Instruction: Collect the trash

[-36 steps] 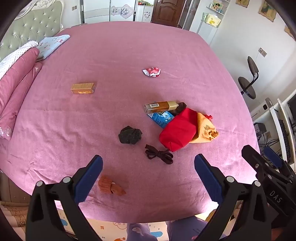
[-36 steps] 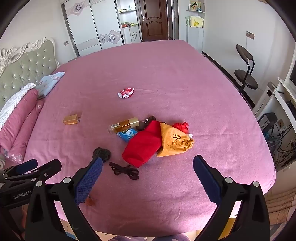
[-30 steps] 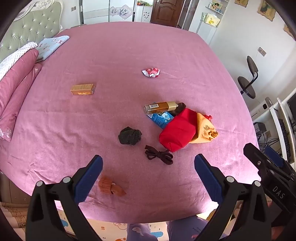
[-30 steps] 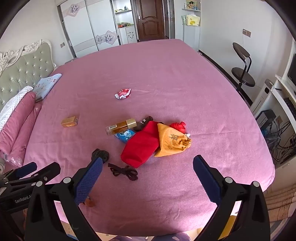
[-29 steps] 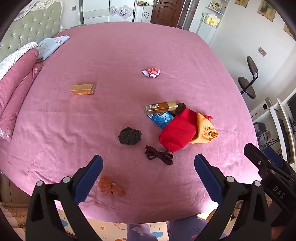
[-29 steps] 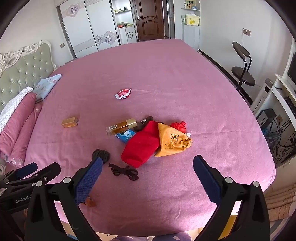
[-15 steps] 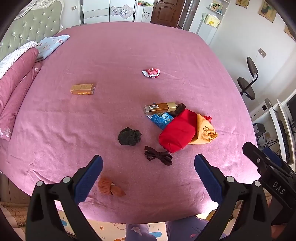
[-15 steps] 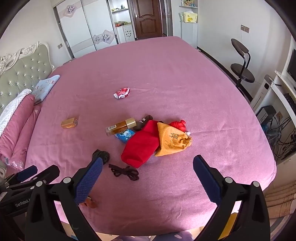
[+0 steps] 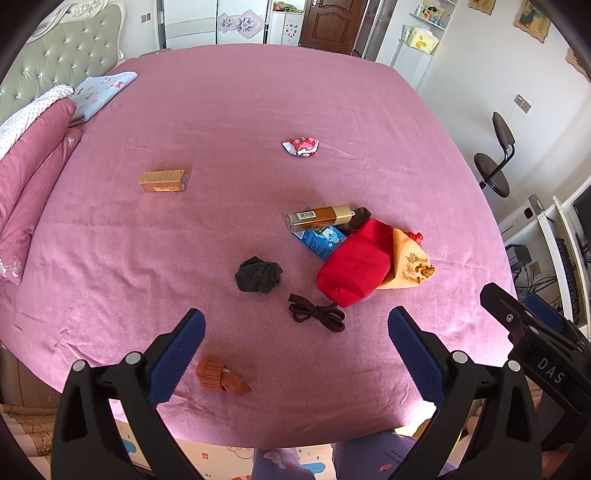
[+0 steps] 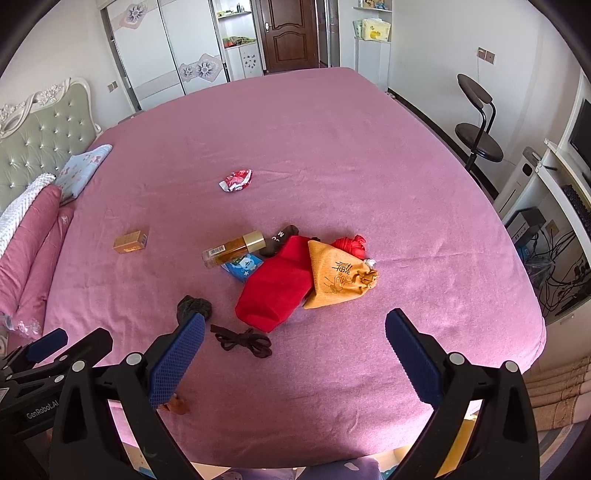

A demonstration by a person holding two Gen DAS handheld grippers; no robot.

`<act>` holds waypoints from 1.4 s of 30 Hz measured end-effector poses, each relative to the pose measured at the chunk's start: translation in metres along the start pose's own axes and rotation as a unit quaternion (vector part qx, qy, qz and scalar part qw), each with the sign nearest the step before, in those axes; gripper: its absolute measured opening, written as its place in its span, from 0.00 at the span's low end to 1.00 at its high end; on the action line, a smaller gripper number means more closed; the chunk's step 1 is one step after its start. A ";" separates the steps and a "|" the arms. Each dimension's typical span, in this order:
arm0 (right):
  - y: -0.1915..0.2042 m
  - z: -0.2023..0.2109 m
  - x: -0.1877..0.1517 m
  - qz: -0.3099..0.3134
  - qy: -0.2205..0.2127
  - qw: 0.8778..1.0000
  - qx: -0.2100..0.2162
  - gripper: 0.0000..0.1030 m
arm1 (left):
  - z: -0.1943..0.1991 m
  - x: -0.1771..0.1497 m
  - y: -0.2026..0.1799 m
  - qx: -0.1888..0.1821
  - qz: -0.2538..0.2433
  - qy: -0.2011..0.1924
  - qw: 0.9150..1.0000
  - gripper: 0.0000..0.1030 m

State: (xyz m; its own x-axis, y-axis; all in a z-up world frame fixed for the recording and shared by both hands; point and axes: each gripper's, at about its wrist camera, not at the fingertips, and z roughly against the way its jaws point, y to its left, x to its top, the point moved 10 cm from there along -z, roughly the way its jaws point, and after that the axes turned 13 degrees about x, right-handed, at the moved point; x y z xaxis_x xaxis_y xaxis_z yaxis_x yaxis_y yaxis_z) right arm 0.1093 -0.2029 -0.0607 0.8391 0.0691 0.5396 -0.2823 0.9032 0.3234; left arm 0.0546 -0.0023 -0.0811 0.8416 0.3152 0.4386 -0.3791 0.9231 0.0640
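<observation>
Loose items lie on a pink bed [image 9: 258, 110]. A crumpled red-white wrapper [image 9: 301, 147] lies far off; it also shows in the right wrist view [image 10: 236, 180]. A gold box [image 9: 163, 180] sits at left. A gold bottle [image 9: 319, 217], a blue packet [image 9: 320, 240], a red pouch [image 9: 356, 267] and an orange pouch [image 9: 410, 264] lie clustered. A dark sock ball [image 9: 258, 275], a brown lace [image 9: 317, 317] and an orange-brown scrap [image 9: 221, 376] lie nearer. My left gripper [image 9: 295, 345] and right gripper [image 10: 293, 347] are open, empty, above the bed's near edge.
Pink pillows [image 9: 33, 162] and a padded headboard [image 9: 55, 62] are at left. A black stool [image 10: 478, 142] and a desk with cables [image 10: 554, 236] stand right of the bed. Wardrobes and a door [image 10: 284, 33] are at the far wall.
Both grippers have drifted slightly, so the views have shifted a little. Nothing on the bed has moved, and both grippers stay open.
</observation>
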 end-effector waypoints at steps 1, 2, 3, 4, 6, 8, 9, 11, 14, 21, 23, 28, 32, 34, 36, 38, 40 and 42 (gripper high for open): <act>0.001 -0.001 0.000 0.003 0.005 1.000 0.003 0.92 | 0.000 0.001 0.000 0.000 -0.001 0.000 1.000 0.96; 0.003 -0.003 -0.001 0.004 0.010 1.000 0.010 0.92 | 0.000 0.002 -0.001 -0.001 -0.002 -0.001 1.000 0.96; 0.005 -0.004 -0.001 0.005 0.014 1.000 0.016 0.92 | 0.001 0.002 -0.002 -0.001 -0.003 -0.002 1.000 0.96; 0.006 -0.004 -0.002 0.007 0.015 1.000 0.018 0.92 | 0.001 0.003 -0.003 -0.002 -0.004 -0.003 1.000 0.96; 0.009 -0.004 -0.001 0.013 0.013 1.000 0.021 0.92 | 0.000 0.003 -0.004 -0.002 -0.005 -0.004 1.000 0.96; 0.011 -0.002 0.001 0.019 0.010 1.000 0.020 0.92 | 0.001 0.003 -0.005 -0.002 -0.007 -0.004 1.000 0.96; 0.012 -0.001 0.002 0.021 0.008 1.000 0.019 0.92 | 0.001 0.003 -0.005 -0.003 -0.006 -0.005 1.000 0.96; 0.012 0.000 0.003 0.026 0.006 1.000 0.011 0.92 | 0.001 0.002 -0.004 -0.003 -0.005 -0.004 1.000 0.96; 0.012 0.001 0.003 0.032 0.007 0.999 0.001 0.92 | 0.002 0.001 -0.002 -0.002 -0.002 -0.003 1.000 0.96; 0.006 0.006 0.002 0.019 0.005 1.000 0.006 0.92 | 0.002 -0.002 0.003 0.006 0.008 0.003 1.000 0.96; 0.005 0.006 0.001 0.014 0.006 1.000 0.010 0.92 | 0.002 -0.004 0.005 0.008 0.011 0.005 1.000 0.96; 0.005 0.007 -0.001 0.008 0.006 1.000 0.016 0.92 | 0.004 -0.008 0.010 0.015 0.018 0.005 1.000 0.96; 0.005 0.006 -0.002 0.009 0.010 1.000 0.014 0.92 | 0.007 -0.009 0.013 0.011 0.024 0.001 1.000 0.96; 0.006 0.006 -0.004 0.007 0.012 1.000 0.014 0.92 | 0.009 -0.010 0.013 0.004 0.025 0.001 1.000 0.96; 0.005 0.006 -0.005 0.004 0.013 1.000 0.016 0.92 | 0.009 -0.012 0.013 0.005 0.025 0.002 1.000 0.96; 0.005 0.006 -0.007 0.003 0.013 1.000 0.015 0.92 | 0.010 -0.014 0.015 0.007 0.028 0.000 1.000 0.96; 0.005 0.006 -0.008 0.002 0.014 1.000 0.016 0.92 | 0.011 -0.015 0.017 0.009 0.032 0.001 0.999 0.96; 0.005 0.006 -0.010 0.002 0.016 1.000 0.018 0.92 | 0.010 -0.016 0.019 0.009 0.037 0.003 0.999 0.96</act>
State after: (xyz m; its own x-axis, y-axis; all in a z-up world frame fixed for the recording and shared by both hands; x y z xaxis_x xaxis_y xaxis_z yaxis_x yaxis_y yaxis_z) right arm 0.0972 -0.2012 -0.0599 0.8522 0.0875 0.5159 -0.3021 0.8873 0.3486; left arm 0.0300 0.0082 -0.0775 0.8125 0.3844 0.4383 -0.4477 0.8930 0.0467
